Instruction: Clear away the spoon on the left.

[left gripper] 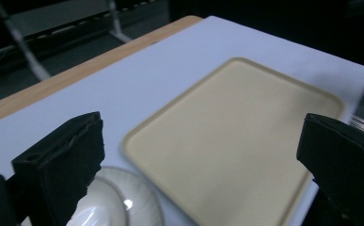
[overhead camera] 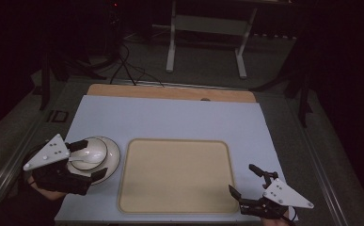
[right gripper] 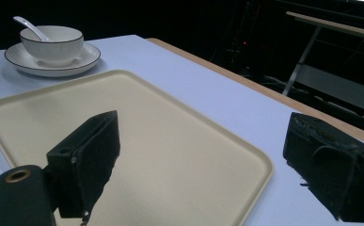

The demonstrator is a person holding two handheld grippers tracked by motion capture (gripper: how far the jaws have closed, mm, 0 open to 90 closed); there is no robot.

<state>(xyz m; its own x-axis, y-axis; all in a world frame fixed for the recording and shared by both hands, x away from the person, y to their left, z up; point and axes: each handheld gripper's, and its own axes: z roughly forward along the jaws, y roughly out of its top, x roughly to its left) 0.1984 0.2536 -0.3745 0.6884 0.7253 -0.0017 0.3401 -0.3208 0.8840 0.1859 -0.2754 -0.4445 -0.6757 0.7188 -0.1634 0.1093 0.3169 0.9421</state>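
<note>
Crockery is sitting at the table's left side: one white bowl [overhead camera: 86,155] with one spoon [right gripper: 28,27] leaning in it, both standing on one saucer [overhead camera: 113,153], just left of one beige tray [overhead camera: 177,175] that is lying on the pale blue mat [overhead camera: 170,117]. One left gripper [overhead camera: 88,160] is hovering with its jaws spread wide to either side of the bowl, its body hiding the bowl's near rim. One right gripper [overhead camera: 246,180] is gaping wide too, holding nothing, by the tray's near right corner, its hand being cut off by the frame edge.
</note>
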